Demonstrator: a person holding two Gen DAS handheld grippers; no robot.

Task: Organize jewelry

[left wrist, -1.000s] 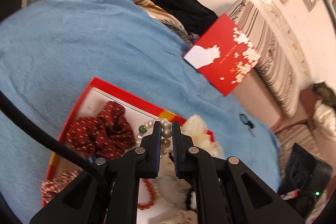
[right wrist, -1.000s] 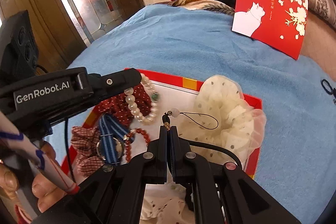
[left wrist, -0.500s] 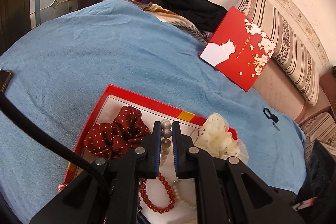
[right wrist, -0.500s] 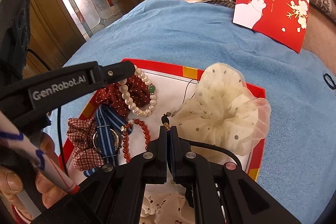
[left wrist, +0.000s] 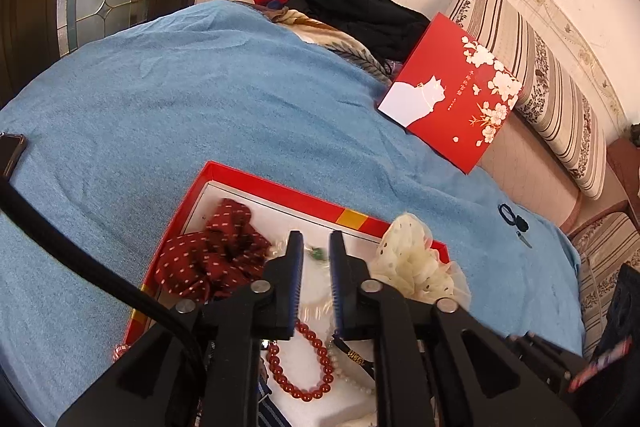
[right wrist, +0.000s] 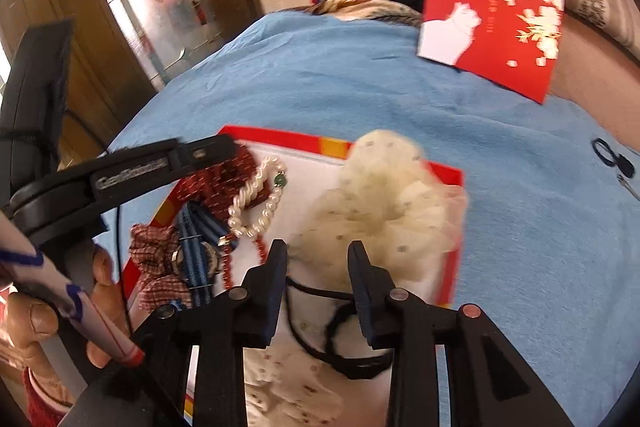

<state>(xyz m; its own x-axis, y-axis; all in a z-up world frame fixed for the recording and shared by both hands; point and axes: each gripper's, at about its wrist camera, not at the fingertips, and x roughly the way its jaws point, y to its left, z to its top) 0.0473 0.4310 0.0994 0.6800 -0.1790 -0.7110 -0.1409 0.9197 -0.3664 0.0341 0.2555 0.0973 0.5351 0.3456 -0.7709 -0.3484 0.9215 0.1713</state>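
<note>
Both tools over a red tray (left wrist: 256, 183) of jewelry, jaws just opening.
Left tool (left wrist: 314, 243) slightly spread, empty; right tool (right wrist: 318, 251) spread above black cord (right wrist: 320, 293). Next: pick another piece.

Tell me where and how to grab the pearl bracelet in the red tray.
Take the pearl bracelet by its right-hand strand, just below the green bead. That stretch lies on the bare white floor of the tray, while the left side drapes over the dark red scrunchie. Come straight down with the jaws straddling that single strand.
</note>
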